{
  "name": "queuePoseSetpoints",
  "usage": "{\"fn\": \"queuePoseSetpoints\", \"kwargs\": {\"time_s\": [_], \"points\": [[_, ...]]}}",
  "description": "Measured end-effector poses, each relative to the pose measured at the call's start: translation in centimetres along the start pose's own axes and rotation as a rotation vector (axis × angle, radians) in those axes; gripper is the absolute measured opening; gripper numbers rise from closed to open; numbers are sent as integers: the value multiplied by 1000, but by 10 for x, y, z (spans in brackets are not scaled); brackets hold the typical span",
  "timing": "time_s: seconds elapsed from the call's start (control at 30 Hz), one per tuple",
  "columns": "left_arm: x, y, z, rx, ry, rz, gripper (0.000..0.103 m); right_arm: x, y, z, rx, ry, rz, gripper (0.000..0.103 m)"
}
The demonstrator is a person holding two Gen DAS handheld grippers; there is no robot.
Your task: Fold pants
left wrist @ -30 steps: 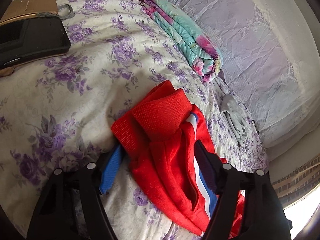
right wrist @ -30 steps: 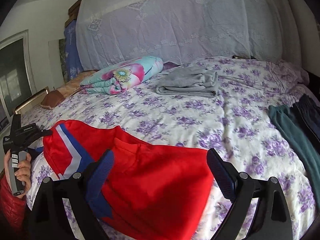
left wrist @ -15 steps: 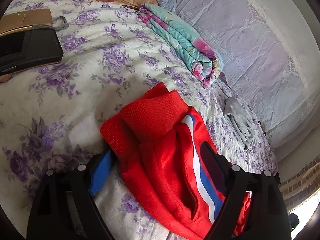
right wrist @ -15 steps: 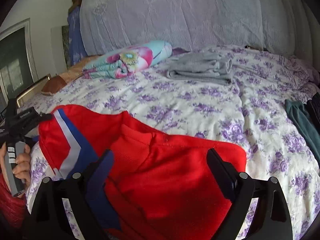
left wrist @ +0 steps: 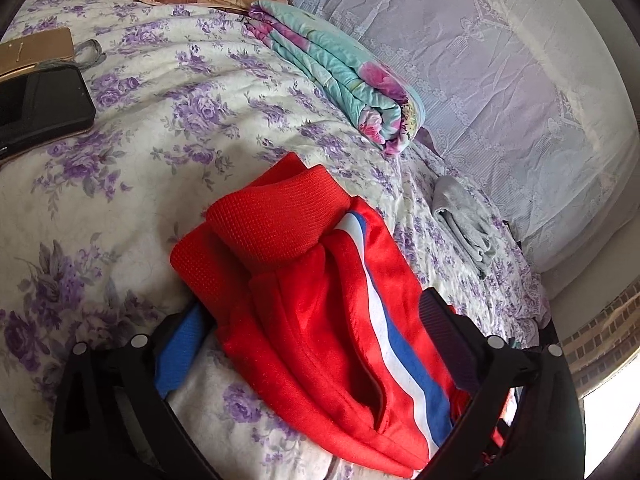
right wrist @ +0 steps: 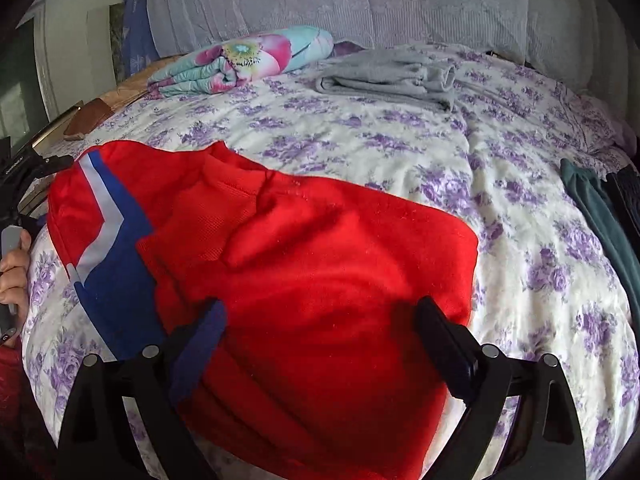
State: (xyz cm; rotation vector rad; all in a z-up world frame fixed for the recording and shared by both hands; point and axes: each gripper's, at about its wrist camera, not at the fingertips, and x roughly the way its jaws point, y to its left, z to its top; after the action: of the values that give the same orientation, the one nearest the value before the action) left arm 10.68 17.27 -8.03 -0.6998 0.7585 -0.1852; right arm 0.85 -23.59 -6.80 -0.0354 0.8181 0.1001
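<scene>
On the flowered bedspread, toward its near edge, we find the red pants already doubled into a thick bundle, ribbed cuffs heaped on top, the white-and-blue stripe running down one side.

Left gripper: jaws wide, straddling the cuff end of the pants, nothing pinched. Its blue pad sits beside the red cloth; touching or not, we cannot tell. Right gripper: jaws also wide, over the broad red panel of the pants, empty.

Beyond the pants lie a folded grey garment and a rolled floral quilt; well off to the right of the pants, dark green clothing. A black device rests to the left of the pants.

Risks as we judge them:
- Cuffs sit loose and lopsided on the pants; a pinch taking only the top layer would likely peel the fold open.
- The bedspread is soft and puckered under the pants; a low-closing jaw could catch the sheet along with the cloth and drag both.
- The fleece looks bulky, so a further fold may spring back unless pressed.
- The pants lie near the bed edge; a pull toward us could slide them off.
</scene>
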Motion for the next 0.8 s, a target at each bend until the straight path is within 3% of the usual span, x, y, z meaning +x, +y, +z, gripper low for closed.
{"fn": "queuePoseSetpoints", "kwargs": {"time_s": [0.27,0.33,0.37,0.4,0.47,0.53,0.6,0.7,0.8], "points": [[-11,27,14,-209,74,-127,72,-2,-2,-2,16,-18,35,99],[-10,31,15,-234,77,-114,60,-4,-5,-2,30,-28,50,99],[-8,33,15,-235,78,-102,49,-7,-6,-2,38,-44,50,99],[-6,34,14,-235,81,-84,38,-14,-7,-2,47,-77,45,99],[-7,37,12,-227,81,-84,34,-34,-7,2,60,-175,52,99],[-11,35,12,-217,71,-86,28,-44,-1,10,49,-218,41,99],[-18,30,12,-207,58,-98,25,-35,9,18,6,-192,-17,99],[-31,10,12,-122,24,-78,25,16,26,14,-113,26,-86,99],[-43,-17,10,-16,-15,-41,24,-15,13,17,-46,-102,-46,99]]}}
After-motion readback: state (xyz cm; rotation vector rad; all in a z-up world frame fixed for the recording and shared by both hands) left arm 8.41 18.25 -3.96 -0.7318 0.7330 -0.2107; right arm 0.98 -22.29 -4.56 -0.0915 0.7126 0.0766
